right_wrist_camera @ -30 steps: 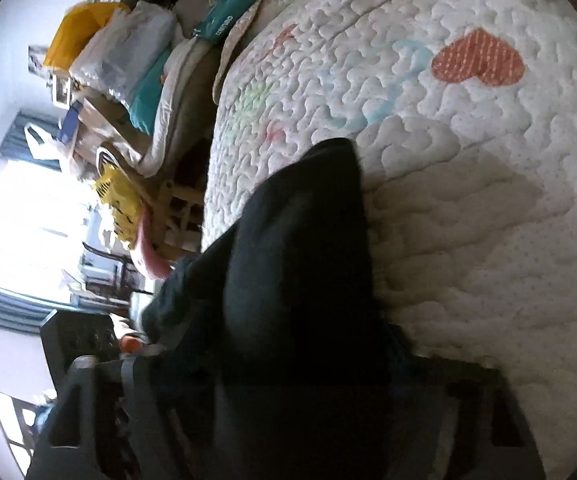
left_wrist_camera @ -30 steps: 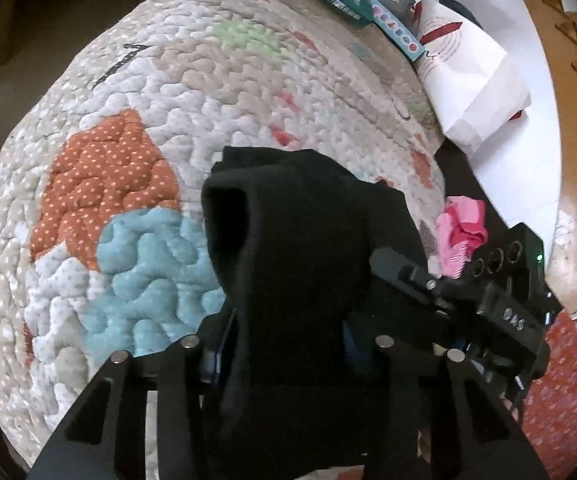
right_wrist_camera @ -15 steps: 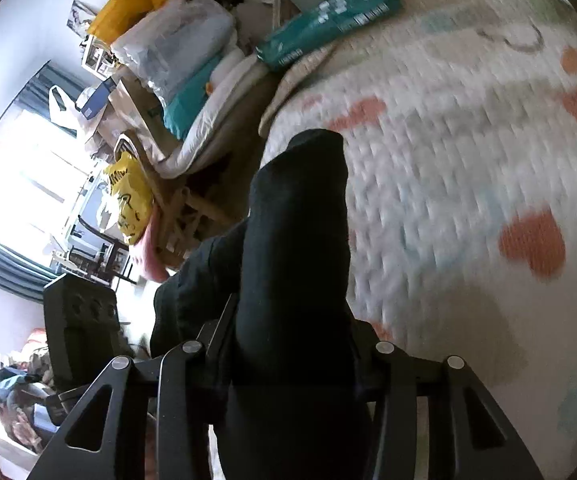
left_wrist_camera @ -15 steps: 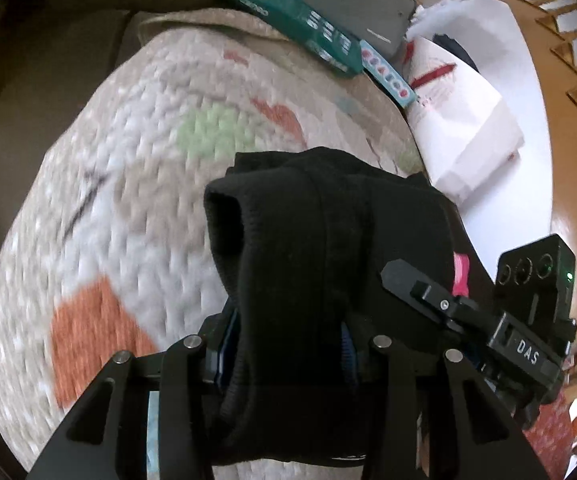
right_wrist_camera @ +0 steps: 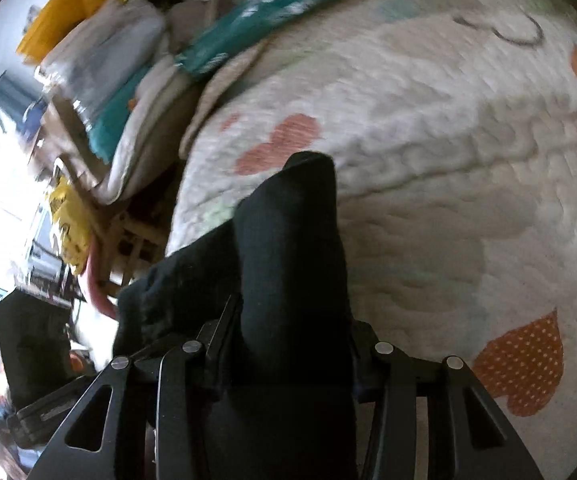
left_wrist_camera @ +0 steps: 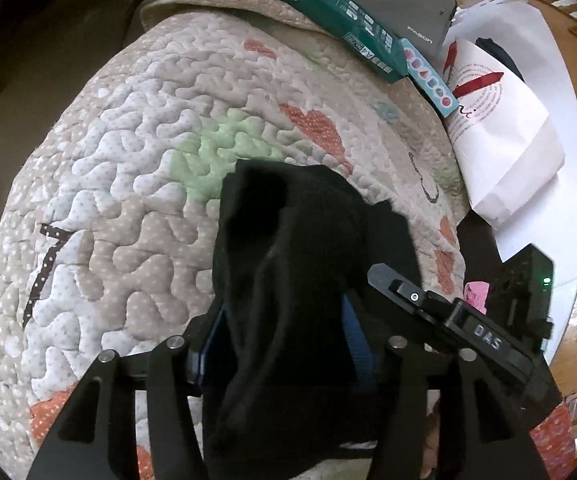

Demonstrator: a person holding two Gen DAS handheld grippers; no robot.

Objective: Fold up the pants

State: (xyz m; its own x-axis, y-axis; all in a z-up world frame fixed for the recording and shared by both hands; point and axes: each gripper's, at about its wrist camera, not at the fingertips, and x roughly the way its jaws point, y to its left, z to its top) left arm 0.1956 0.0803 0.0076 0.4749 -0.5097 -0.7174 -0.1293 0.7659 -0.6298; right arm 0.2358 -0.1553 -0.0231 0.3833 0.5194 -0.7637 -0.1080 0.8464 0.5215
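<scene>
Black fabric, left wrist view: the pants (left_wrist_camera: 288, 280) stand bunched between the two fingers of the left gripper (left_wrist_camera: 284, 344), which is pinched onto the cloth; a fold rises ahead of the fingertips and the rest hangs down past the lower edge.
Quilt, left wrist view: a stitched cream quilt (left_wrist_camera: 128, 160) with green, orange and dotted patches lies beneath and ahead of the left gripper.
Right gripper, left wrist view: the right gripper (left_wrist_camera: 460, 320) sits just to the right of the left one, its black body marked "DAS", touching the same bundle of cloth.
Far clutter, left wrist view: a green packet (left_wrist_camera: 328, 16) lies at the quilt's far edge, ahead of the fingers; a white paper bag (left_wrist_camera: 500, 132) lies ahead and to the right.
Black fabric, right wrist view: the pants (right_wrist_camera: 292, 280) fill the gap of the right gripper (right_wrist_camera: 288, 344), whose fingers are pressed onto the cloth; a rounded fold points forward beyond the tips, and more cloth trails to the left.
Quilt, right wrist view: the quilt (right_wrist_camera: 448, 200), blurred, spreads ahead and to the right, with orange hearts.
Far clutter, right wrist view: the green packet (right_wrist_camera: 264, 16) lies ahead and left; the items beyond it are too blurred to name.
</scene>
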